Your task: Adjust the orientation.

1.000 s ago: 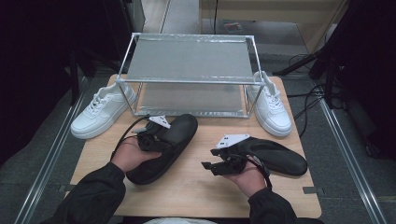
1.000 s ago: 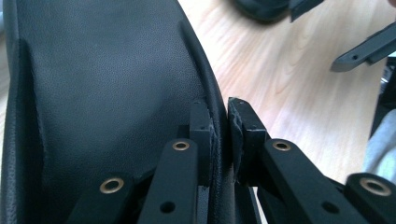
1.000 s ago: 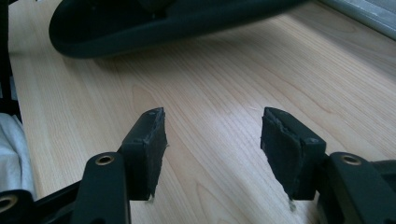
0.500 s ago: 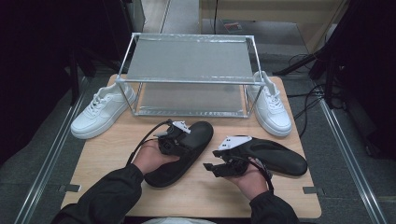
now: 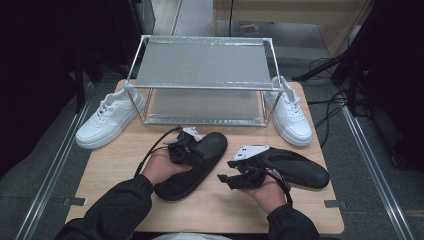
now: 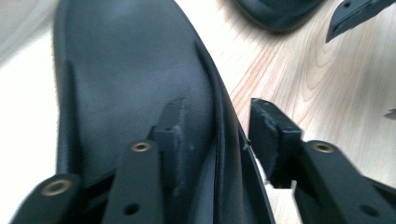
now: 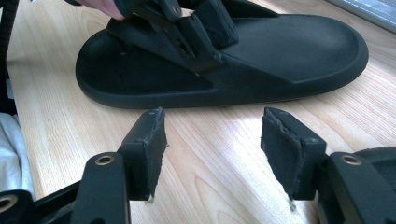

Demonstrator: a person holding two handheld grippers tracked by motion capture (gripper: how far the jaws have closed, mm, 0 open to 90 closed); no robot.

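Left gripper view: left gripper [image 6: 215, 140], jaws just opened, straddling the side rim of the left black slipper [image 6: 135, 79]. One pad lies against the upper, the other stands clear over the tabletop; the grip reads as released, slipper between the jaws but not pinched.

High view, outward from the hands:
- Left gripper [image 5: 187, 150]: over the middle of the left black slipper [image 5: 192, 165], which lies flat on the wooden table [image 5: 120, 165], toe toward the rack.
- Right gripper [image 5: 235, 176]: jaws apart and empty, resting just beside the right black slipper [image 5: 295, 167], pointing at the gap between the pair.
- Shoe rack [image 5: 202, 80]: metal frame, two mesh shelves, both bare.
- White sneaker, left [image 5: 111, 117]: beside the rack's left end.
- White sneaker, right [image 5: 290, 115]: beside the rack's right end.

Right gripper view: right gripper [image 7: 212, 140] open over bare wood, left black slipper [image 7: 299, 51] ahead with the other gripper on it.

Status, judged: the left slipper appears set down near its mate. All four shoes remain off the rack; shelving, if that is the aim, is not yet begun.
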